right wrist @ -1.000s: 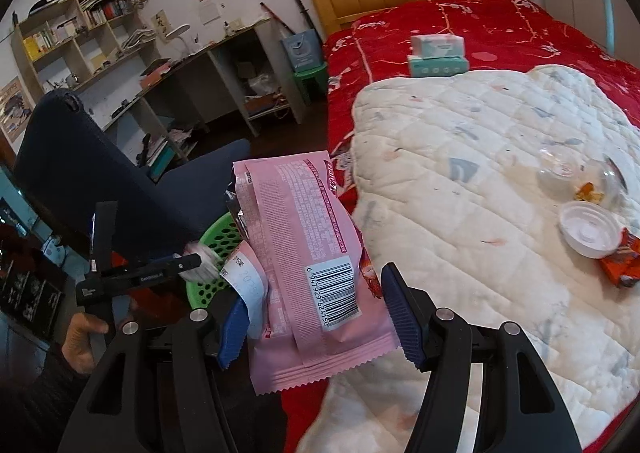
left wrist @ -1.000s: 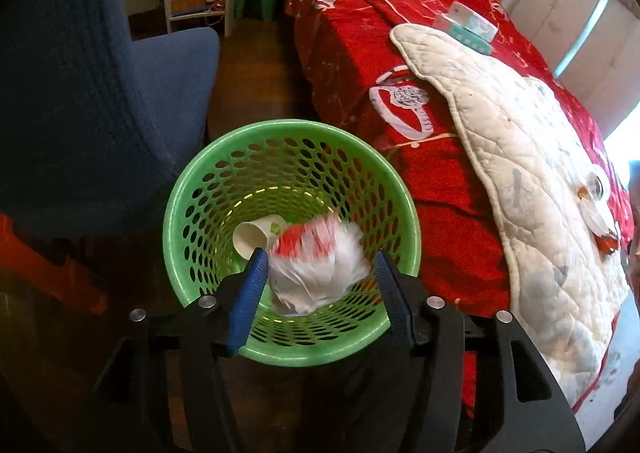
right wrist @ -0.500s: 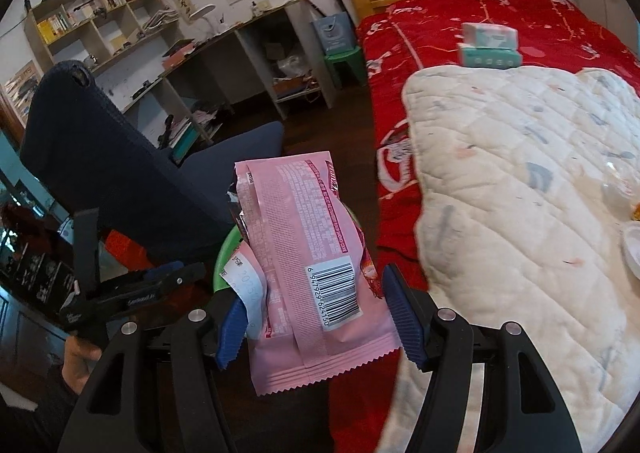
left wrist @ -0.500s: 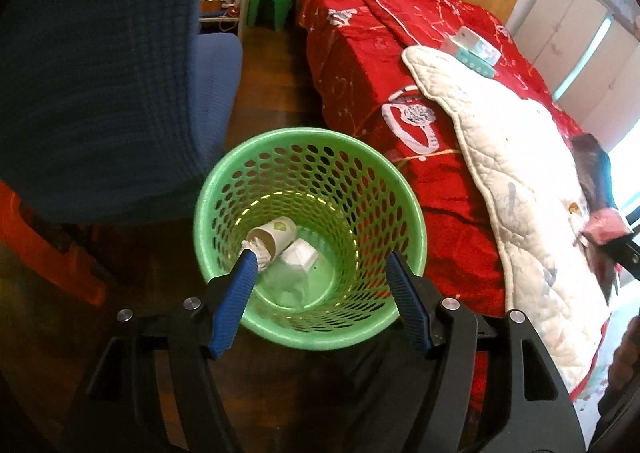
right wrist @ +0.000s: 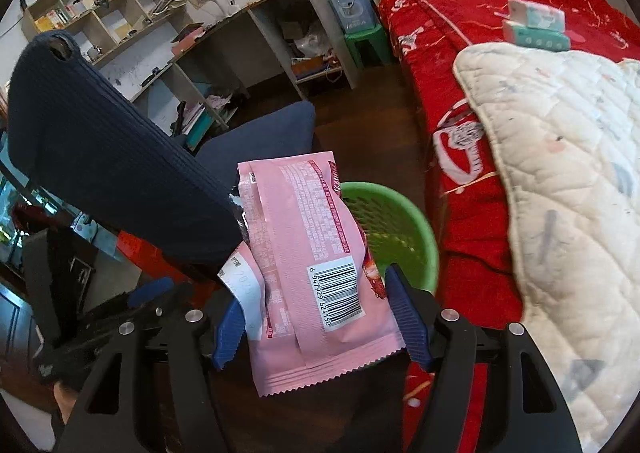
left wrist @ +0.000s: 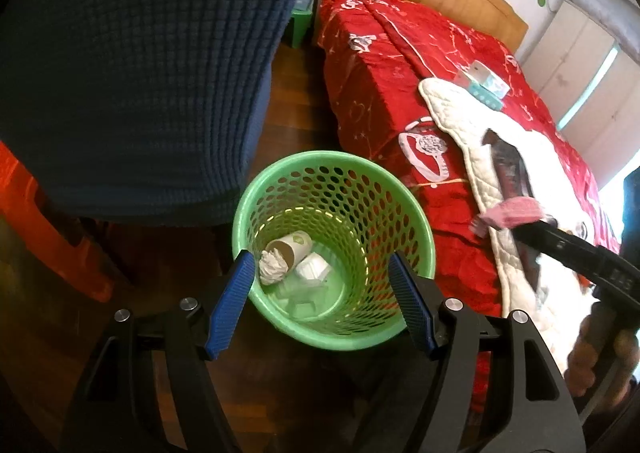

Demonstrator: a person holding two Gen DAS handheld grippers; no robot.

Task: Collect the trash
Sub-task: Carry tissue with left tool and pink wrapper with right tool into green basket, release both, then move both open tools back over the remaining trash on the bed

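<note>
Standing between the opening right tool's (right wrist: 322, 317) pads, pink wrapper (right wrist: 308, 253).

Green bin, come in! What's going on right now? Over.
Left gripper open, empty, above the bin. Right gripper opening around a pink wrapper, near the rim. Nothing blocking the bin.

The pink wrapper (right wrist: 304, 265) hides most of the green basket (right wrist: 404, 221) from us (contents unseen there).
</note>
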